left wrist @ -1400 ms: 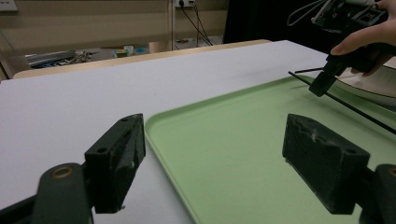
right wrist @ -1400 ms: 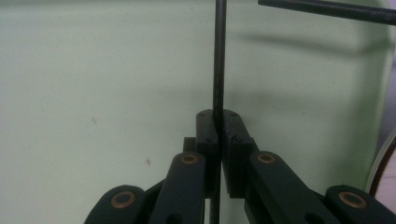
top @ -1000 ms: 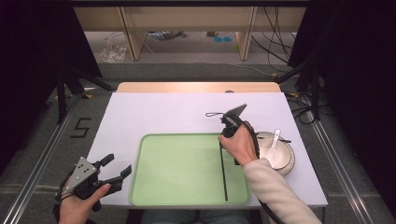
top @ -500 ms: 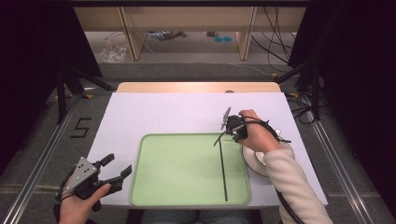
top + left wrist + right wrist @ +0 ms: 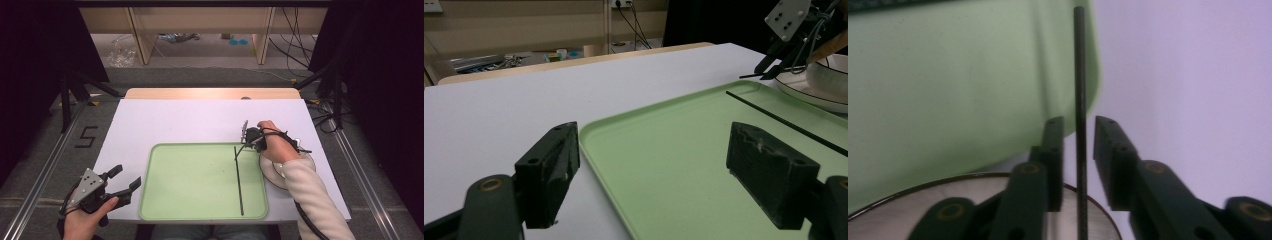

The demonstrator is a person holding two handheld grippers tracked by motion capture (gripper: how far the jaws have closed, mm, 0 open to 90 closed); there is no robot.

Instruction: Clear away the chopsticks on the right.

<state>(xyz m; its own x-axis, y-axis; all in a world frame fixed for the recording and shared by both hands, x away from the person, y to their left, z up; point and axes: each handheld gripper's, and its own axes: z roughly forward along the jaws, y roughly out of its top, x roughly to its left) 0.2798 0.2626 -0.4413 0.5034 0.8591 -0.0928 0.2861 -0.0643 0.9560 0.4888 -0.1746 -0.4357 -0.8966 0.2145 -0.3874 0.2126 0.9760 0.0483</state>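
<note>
The right gripper (image 5: 246, 136) sits at the far right corner of the green tray (image 5: 200, 212), its fingers (image 5: 1108, 145) a little apart with a thin black stick (image 5: 238, 180) running between them; the gap on each side is small, and I cannot tell whether either pad touches it. The stick lies along the right part of the tray, its far end up at that gripper and its near end close to the tray's near rim. The step in hand looks like taking hold of the stick by its far end. To do it well, I would keep the stick centred between the pads, close squarely and gently so so thin a rod does not roll or pivot out, and lift with the long free end kept off the tray's rim. The white bowl (image 5: 272, 170) lies just under the right hand (image 5: 274, 145), so a careless drop of the wrist could knock it. The left gripper (image 5: 107, 187) hangs off the near left edge of the table (image 5: 185, 122), fingers (image 5: 549, 170) wide apart and empty. Count: one tray, one stick, one bowl, two grippers.
</note>
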